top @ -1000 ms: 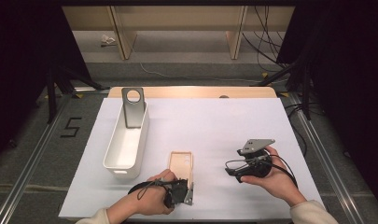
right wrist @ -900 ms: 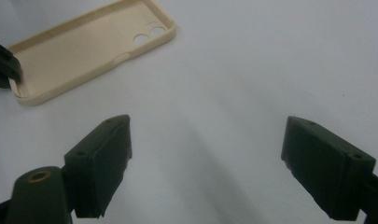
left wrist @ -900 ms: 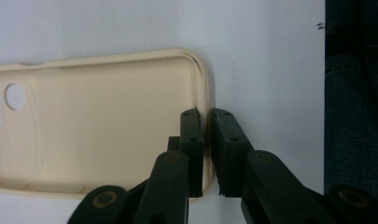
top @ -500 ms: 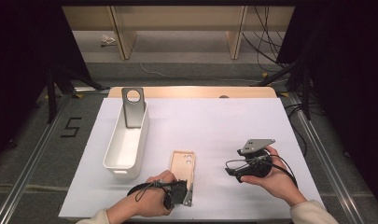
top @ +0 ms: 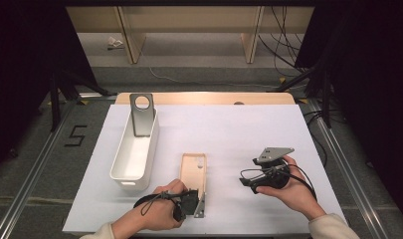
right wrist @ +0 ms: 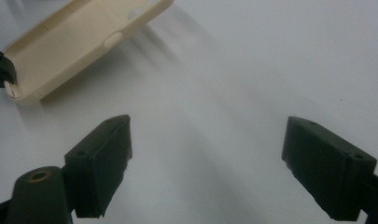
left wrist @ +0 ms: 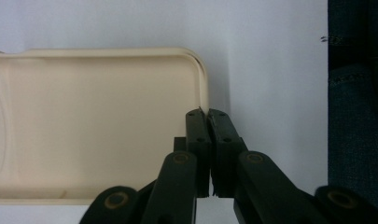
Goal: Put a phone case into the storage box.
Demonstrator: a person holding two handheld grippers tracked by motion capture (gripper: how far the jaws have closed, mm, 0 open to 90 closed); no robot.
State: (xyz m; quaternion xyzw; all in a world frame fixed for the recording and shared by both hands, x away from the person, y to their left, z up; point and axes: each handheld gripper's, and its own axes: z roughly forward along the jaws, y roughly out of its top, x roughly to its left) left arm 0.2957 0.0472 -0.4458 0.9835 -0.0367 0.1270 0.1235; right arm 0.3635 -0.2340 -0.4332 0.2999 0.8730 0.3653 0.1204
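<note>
A cream phone case [top: 194,168] lies hollow side up near the table's front edge. My left gripper [top: 201,198] is at its near end, shut on the thin rim at one corner. The left gripper view shows that rim pinched between the pads of my left gripper [left wrist: 209,115], with the phone case [left wrist: 98,126] spreading to the left. My right gripper [top: 246,181] is held to the right of the case, apart from it. It points toward the case with its jaws wide apart. In its own view my right gripper [right wrist: 207,135] holds nothing, and the phone case [right wrist: 79,37] lies ahead.
A long white bin [top: 120,149] stands on the left of the white table [top: 239,129], with a grey metal plate [top: 142,117] with a round hole leaning at its far end. The table's front edge is just behind my hands.
Both hands have stayed where they were. The left gripper's grey plate now shows beside the case's near end. The case has hardly shifted.
</note>
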